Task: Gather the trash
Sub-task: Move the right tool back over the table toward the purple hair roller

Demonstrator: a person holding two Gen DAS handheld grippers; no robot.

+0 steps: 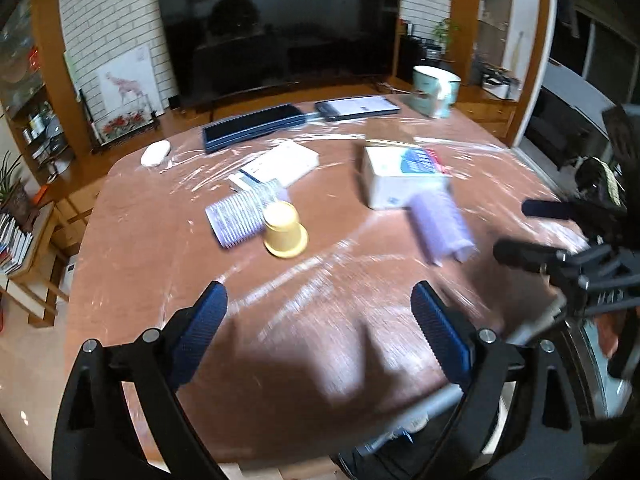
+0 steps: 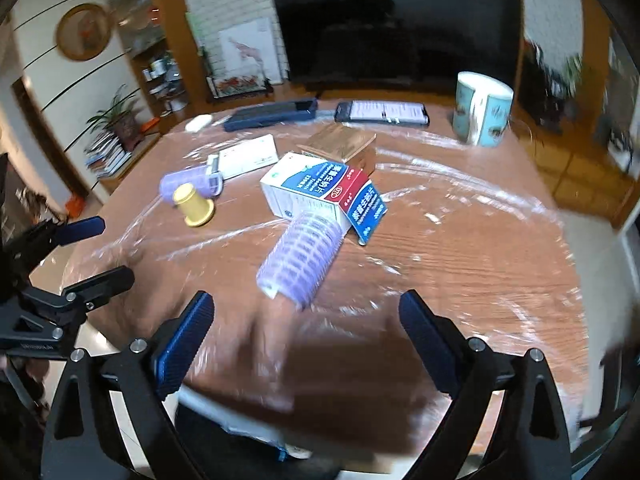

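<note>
A yellow cup (image 1: 285, 231) (image 2: 193, 205) lies upside down mid-table beside a purple ribbed roller (image 1: 236, 218) (image 2: 188, 181). A second purple roller (image 1: 442, 226) (image 2: 301, 258) lies against a white, blue and red medicine box (image 1: 402, 176) (image 2: 324, 194). A gold-brown box (image 2: 344, 143) stands behind it. My left gripper (image 1: 320, 328) is open and empty above the near table edge. My right gripper (image 2: 306, 340) is open and empty, close in front of the second roller. Each gripper shows at the side of the other's view, the right one (image 1: 520, 232) and the left one (image 2: 108, 252).
The brown table (image 1: 160, 280) is covered in clear film. At its far side lie a dark case (image 1: 252, 126), a phone (image 1: 356, 107), a white oval object (image 1: 156, 153), a white flat box (image 1: 280, 164) and a teal mug (image 1: 436, 90). A large television (image 1: 280, 28) stands behind.
</note>
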